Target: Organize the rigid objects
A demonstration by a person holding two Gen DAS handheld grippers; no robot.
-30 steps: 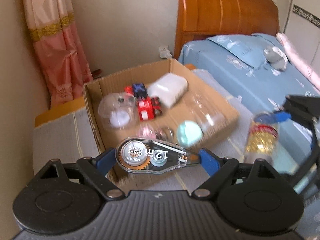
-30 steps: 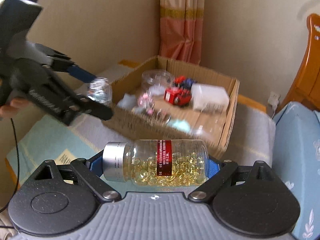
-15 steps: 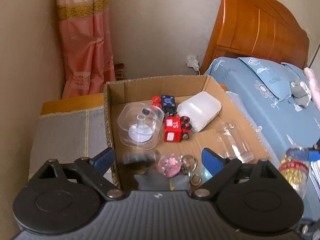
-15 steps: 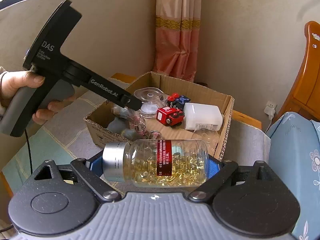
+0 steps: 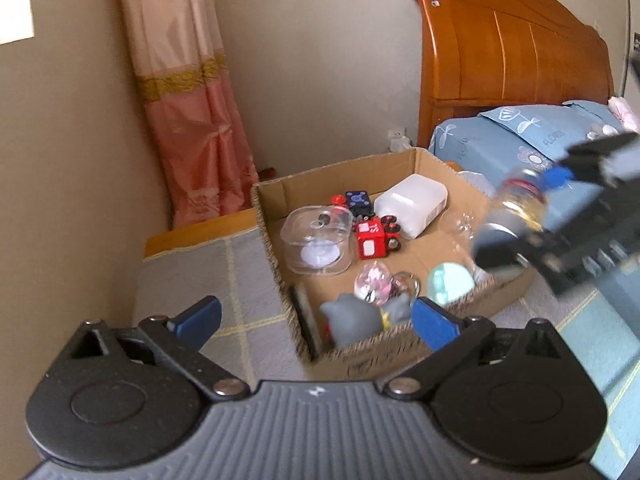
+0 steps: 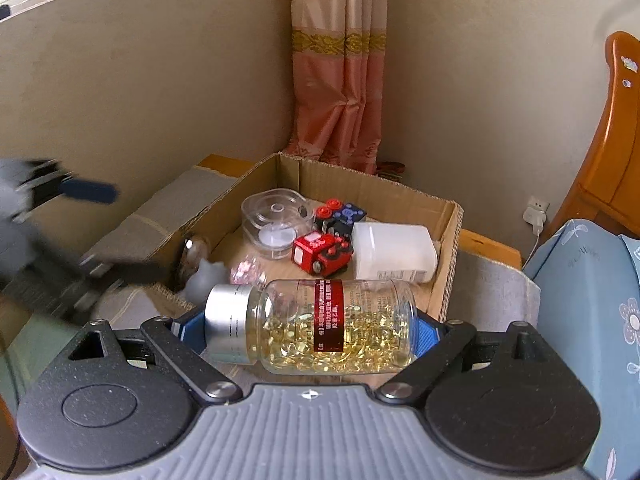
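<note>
A cardboard box [image 5: 276, 224] holds a clear round case [image 5: 318, 244], a red toy truck [image 5: 374, 238], a white container [image 5: 412, 204], a pink keyring [image 5: 376, 282], a grey cat figure [image 5: 352, 320] and a teal round thing [image 5: 450, 284]. My left gripper [image 5: 316, 320] is open and empty, just in front of the box's near left corner. My right gripper [image 6: 308, 326] is shut on a clear bottle of yellow capsules [image 6: 312, 326] with a silver cap, held sideways at the box's near edge. The bottle shows blurred in the left wrist view [image 5: 508, 224].
The box [image 6: 448, 240] stands on a grey checked cloth [image 5: 240, 272] over a low wooden surface. A bed with blue sheets [image 5: 520, 132] and a wooden headboard [image 5: 508, 52] lies to the right. A pink curtain [image 5: 188, 120] hangs in the corner behind.
My left gripper let go of the correction tape into the box and has drawn back, open. My right gripper has moved with the bottle closer to the box.
</note>
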